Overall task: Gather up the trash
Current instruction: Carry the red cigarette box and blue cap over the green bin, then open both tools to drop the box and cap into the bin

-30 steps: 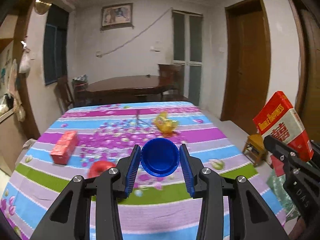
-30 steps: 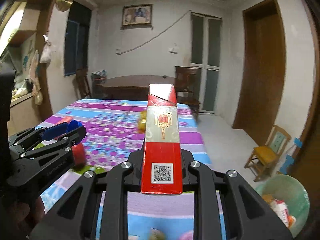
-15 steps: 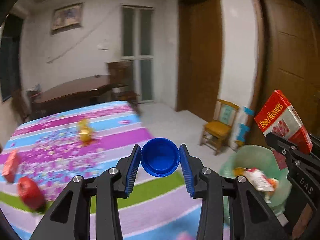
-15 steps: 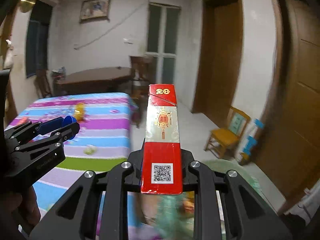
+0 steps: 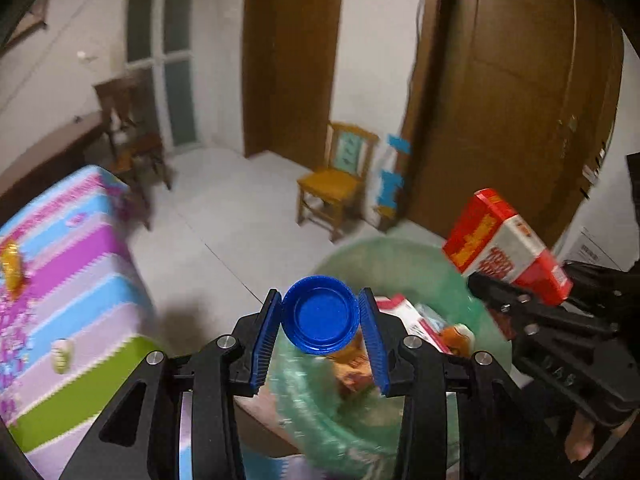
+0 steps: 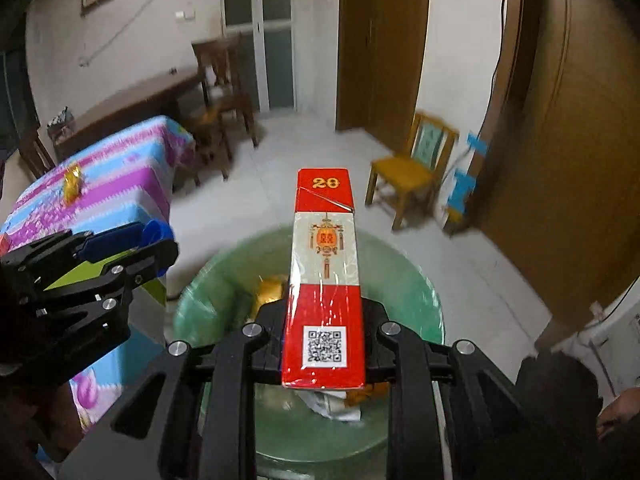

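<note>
Above the green bin (image 5: 420, 256), both grippers now hang where half a second ago the striped tablecloth (image 5: 80, 280) filled much of each view; the cloth has slid off to the left. Clamped between the left gripper's (image 5: 320, 316) ribbed blue pads (image 5: 266, 340) is a round blue plastic bottle cap (image 5: 320, 314), hollow side facing the camera, over the bin's near rim. The right gripper (image 6: 323, 344) is clenched on a long red and silver cardboard box (image 6: 325, 280), glossy with film, pointing out over the bin's mouth. Inside the thin green liner lie crumpled wrappers (image 5: 424, 324). A small yellow wooden chair (image 6: 408, 168) stands beyond
</note>
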`<state>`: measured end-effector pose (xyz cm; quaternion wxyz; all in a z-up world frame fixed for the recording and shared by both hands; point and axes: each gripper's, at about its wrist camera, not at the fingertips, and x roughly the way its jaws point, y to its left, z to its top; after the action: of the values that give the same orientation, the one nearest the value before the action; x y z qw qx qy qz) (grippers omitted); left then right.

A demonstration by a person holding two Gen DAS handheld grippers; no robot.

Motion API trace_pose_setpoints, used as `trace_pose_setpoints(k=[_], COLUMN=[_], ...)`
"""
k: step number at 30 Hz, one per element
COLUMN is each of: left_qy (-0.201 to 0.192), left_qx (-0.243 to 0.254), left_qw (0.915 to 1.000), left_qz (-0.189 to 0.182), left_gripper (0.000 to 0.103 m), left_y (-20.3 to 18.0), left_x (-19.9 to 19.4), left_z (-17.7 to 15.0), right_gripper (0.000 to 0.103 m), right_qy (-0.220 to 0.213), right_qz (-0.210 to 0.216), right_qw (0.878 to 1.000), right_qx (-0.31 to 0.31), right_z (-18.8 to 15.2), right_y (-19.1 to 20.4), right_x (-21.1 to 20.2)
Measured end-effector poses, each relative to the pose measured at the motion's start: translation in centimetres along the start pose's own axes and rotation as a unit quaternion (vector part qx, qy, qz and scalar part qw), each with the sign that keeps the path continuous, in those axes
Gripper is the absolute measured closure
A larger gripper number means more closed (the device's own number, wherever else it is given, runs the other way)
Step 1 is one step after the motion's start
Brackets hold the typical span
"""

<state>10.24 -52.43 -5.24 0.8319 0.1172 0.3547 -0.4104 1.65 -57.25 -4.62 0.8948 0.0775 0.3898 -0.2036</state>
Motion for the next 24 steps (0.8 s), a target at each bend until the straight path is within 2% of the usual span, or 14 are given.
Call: trace_pose_setpoints(k=[2, 7, 16, 21, 22, 23, 24], left_qy=[0.03, 0.063, 0.067, 0.063, 0.065, 0.062, 0.051], left_qx=[0.001, 0.005, 0.008, 0.01, 0.012, 0.011, 0.01], left_qw=[0.9994, 0.9977, 0.9975, 0.9978, 0.9977, 0.998, 0.9986], left_qz=[-0.014, -0.025, -0.019, -0.016, -0.013, -0.01, -0.002], left_gripper=[0.062, 0.062, 0.061, 0.061, 0.052, 0.03, 0.021], left_y=[-0.8, -1.6, -1.6, -1.0, -1.0, -1.0, -0.8], left_x=[2.2, 5.4, 7.0, 5.9, 6.0, 5.6, 5.3], left_z=[-0.2, -0.8, -1.1, -1.0, -1.0, -0.9, -0.9], right_gripper=[0.082, 0.082, 0.082, 0.081, 0.073, 0.064, 0.054], right_qy=[0.022, 0.048, 0.057, 0.057, 0.056, 0.052, 0.048], right_qz=[0.008, 0.022, 0.027, 0.028, 0.028, 0.027, 0.027], right_qw=[1.0, 0.998, 0.998, 0.998, 0.998, 0.998, 0.998], right_qx=[0.009, 0.022, 0.022, 0.02, 0.019, 0.021, 0.023], right_z=[-0.4, -1.4, -1.8, -1.9, -1.9, -1.9, -1.8], right_y=[-0.8, -2.2, -2.8, -2.8, -2.8, -2.8, -2.9], right_x=[1.2, 3.0, 3.5, 3.5, 3.5, 3.4, 3.3])
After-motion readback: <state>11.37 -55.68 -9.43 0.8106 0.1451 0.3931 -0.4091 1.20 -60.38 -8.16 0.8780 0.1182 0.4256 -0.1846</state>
